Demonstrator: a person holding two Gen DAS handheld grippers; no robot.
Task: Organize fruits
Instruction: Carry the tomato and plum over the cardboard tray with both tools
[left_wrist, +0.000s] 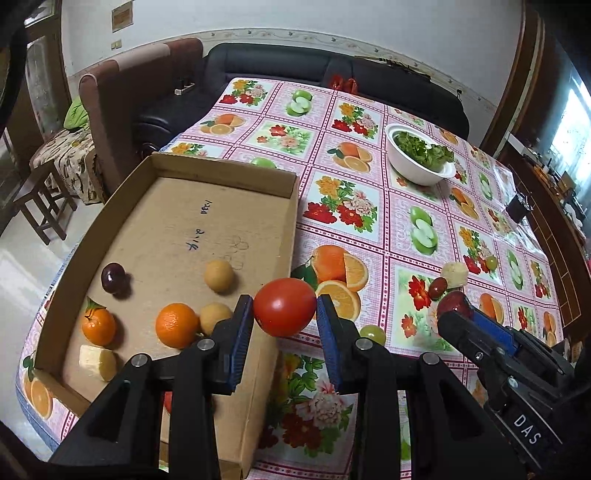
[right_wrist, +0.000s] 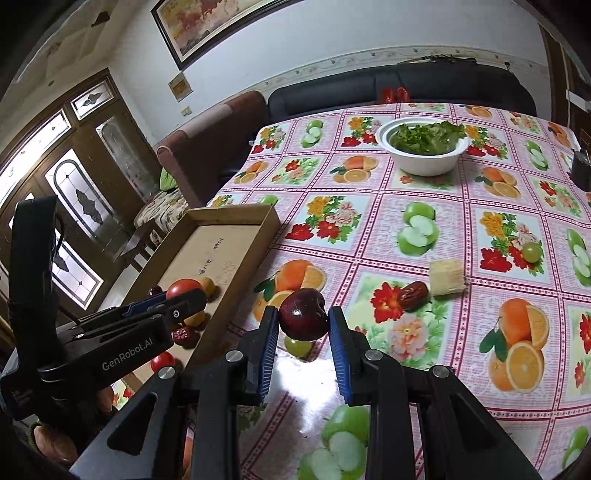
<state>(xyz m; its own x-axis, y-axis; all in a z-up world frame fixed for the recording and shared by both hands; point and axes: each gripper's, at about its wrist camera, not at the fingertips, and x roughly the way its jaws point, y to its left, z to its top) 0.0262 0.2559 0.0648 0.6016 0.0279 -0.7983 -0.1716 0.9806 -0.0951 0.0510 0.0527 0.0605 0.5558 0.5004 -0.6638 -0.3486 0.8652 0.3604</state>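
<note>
While the left gripper (left_wrist: 284, 309) clamps a round tomato (left_wrist: 283, 306) above the cardboard tray's (left_wrist: 291, 206) near right wall, the right gripper (right_wrist: 303, 320) grips a dark apple (right_wrist: 303, 318), stem dimple facing near, above the tablecloth (left_wrist: 406, 206). Two oranges (left_wrist: 176, 325) lie in the tray.

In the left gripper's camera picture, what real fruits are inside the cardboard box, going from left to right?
Banana piece → small orange with a leaf → dark plum → big orange → round tan fruit.

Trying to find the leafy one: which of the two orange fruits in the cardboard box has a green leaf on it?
The smaller orange fruit nearest the box's left wall; the larger one beside it shows no leaf.
</note>
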